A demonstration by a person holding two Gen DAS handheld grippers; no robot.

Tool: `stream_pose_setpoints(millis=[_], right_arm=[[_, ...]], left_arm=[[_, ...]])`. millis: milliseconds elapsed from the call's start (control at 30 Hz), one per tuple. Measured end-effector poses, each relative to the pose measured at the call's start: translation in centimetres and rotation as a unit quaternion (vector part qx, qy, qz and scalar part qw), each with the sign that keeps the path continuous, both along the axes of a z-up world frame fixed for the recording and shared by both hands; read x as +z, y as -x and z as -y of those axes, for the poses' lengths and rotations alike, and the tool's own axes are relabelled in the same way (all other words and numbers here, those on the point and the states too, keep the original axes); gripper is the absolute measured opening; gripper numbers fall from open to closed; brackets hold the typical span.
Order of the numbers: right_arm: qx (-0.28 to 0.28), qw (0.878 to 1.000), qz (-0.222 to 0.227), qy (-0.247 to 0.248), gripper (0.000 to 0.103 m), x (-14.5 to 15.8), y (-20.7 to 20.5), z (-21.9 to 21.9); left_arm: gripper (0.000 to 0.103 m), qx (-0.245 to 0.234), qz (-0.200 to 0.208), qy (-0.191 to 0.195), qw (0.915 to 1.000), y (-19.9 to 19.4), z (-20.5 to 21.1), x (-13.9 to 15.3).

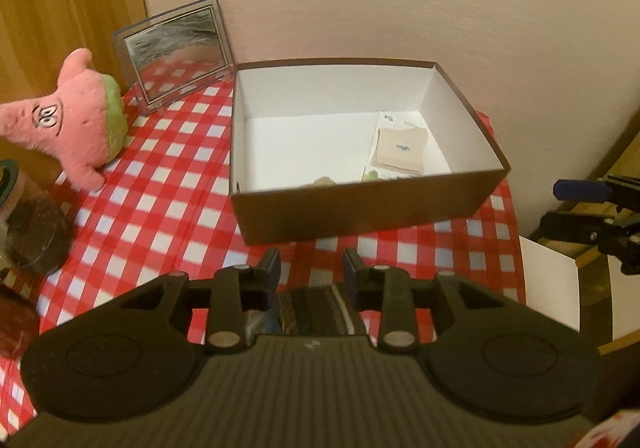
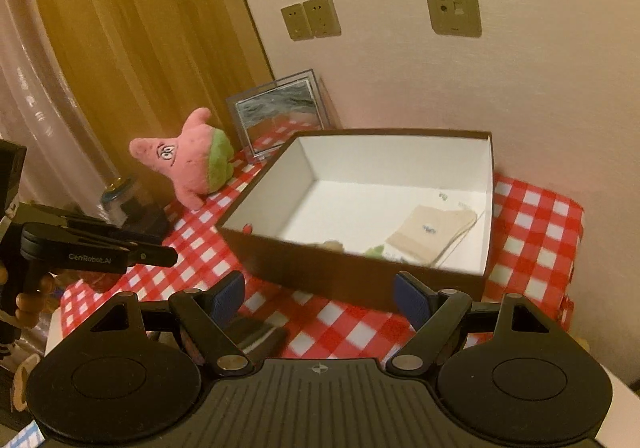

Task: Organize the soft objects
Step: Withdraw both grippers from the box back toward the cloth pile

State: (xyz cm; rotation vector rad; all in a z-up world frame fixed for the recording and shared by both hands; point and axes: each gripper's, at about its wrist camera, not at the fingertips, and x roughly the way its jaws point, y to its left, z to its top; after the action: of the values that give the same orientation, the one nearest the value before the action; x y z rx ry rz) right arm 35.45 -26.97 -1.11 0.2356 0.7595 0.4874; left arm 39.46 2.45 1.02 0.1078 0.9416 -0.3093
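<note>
A pink star plush (image 1: pixel 76 120) with green shorts stands at the table's left, also in the right wrist view (image 2: pixel 188 160). The brown box (image 1: pixel 360 208) with a white inside sits open against the wall; in it lie a beige cloth pouch (image 1: pixel 402 150), a green item (image 1: pixel 372 174) and a small tan thing (image 1: pixel 326 181). My left gripper (image 1: pixel 312 268) hangs open before the box's near wall, nothing between its fingers. A dark striped folded item (image 1: pixel 312 312) lies on the cloth below it. My right gripper (image 2: pixel 320 296) stands wide open and empty, near the box (image 2: pixel 352 280).
A clear picture frame (image 1: pixel 176 48) leans on the wall behind the plush. A dark jar (image 1: pixel 32 232) stands at the left edge. The red-checked tablecloth (image 1: pixel 160 208) covers the table. A white board (image 1: pixel 548 288) lies off the right side.
</note>
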Motion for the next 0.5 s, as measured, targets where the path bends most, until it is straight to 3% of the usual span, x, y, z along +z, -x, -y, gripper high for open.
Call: stream_pose_setpoints(millis=[300, 500], right_arm=[[0.0, 1.0, -0.019, -0.023, 0.081, -0.9, 4.3, -0.9], [0.007, 1.0, -0.021, -0.021, 0.081, -1.2, 6.5, -1.7]], left_arm=[[0.037, 0.025, -0.002, -0.008, 0.9997, 4.9, -2.1, 0.0], [0.038, 0.046, -0.022, 0.01, 0.9987, 7.6, -4.1, -1.0]])
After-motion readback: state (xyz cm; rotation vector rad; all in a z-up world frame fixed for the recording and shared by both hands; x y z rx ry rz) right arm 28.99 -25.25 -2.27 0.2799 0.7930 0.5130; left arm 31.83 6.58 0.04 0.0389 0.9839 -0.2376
